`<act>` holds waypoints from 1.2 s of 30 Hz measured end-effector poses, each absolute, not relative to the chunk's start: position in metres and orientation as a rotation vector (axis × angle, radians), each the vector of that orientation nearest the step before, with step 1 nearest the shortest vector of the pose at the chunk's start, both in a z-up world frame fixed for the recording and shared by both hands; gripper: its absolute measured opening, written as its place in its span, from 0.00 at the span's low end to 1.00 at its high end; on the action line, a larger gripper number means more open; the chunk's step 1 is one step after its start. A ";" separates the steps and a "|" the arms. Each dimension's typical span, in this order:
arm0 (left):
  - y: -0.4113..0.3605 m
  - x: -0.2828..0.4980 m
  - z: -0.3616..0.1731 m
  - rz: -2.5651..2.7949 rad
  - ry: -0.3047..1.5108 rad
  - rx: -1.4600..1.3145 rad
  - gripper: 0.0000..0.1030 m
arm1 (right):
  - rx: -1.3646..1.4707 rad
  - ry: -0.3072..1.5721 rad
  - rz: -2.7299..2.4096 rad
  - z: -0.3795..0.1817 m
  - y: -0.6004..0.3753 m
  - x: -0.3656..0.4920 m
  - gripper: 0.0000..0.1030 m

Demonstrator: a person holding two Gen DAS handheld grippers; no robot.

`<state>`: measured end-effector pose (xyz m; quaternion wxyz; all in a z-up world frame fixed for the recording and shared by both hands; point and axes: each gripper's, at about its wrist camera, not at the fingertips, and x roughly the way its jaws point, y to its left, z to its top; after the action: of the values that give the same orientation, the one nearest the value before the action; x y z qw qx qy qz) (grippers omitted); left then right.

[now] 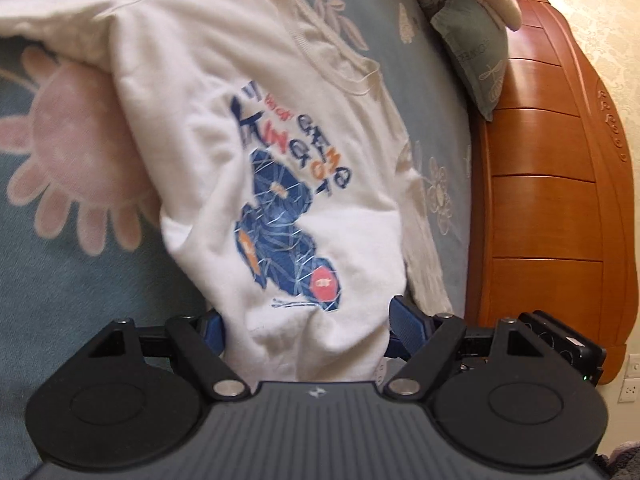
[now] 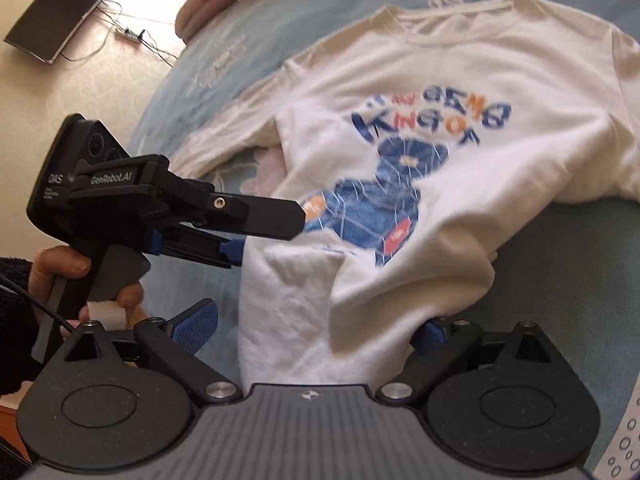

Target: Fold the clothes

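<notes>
A white sweatshirt with a blue and orange print lies face up on the bed, its neck at the far end. Its hem runs in between the fingers of my left gripper, which stand wide apart, so that gripper is open around the cloth. The right wrist view shows the same sweatshirt, with its bottom edge bunched between the blue pads of my right gripper, also open. Seen there from the side, the left gripper sits at the hem's left corner, held by a person's hand.
The bedspread is pale blue with pink flowers. A wooden headboard and a grey-green pillow bound the bed on the right. Beyond the bed's edge, a dark flat device and cables lie on the floor.
</notes>
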<state>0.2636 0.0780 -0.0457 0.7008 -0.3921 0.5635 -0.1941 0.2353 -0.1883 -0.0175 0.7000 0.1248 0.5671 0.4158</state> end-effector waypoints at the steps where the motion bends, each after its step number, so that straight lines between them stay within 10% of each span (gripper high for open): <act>1: 0.078 0.271 -0.040 -0.453 1.236 -0.870 0.78 | 0.280 1.235 0.933 -0.012 -0.188 0.240 0.97; 18: 0.052 0.385 -0.068 -0.504 1.228 -0.698 0.78 | 0.308 1.134 0.819 -0.042 -0.179 0.303 0.97; 36: 0.102 0.302 -0.060 -0.301 1.249 -0.695 0.79 | 0.516 1.131 0.805 -0.091 -0.237 0.285 1.00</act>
<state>0.3022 0.1018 -0.0597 0.7448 -0.3174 0.5706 -0.1373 0.2845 -0.2373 -0.0913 0.7381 0.2351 0.5153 0.3667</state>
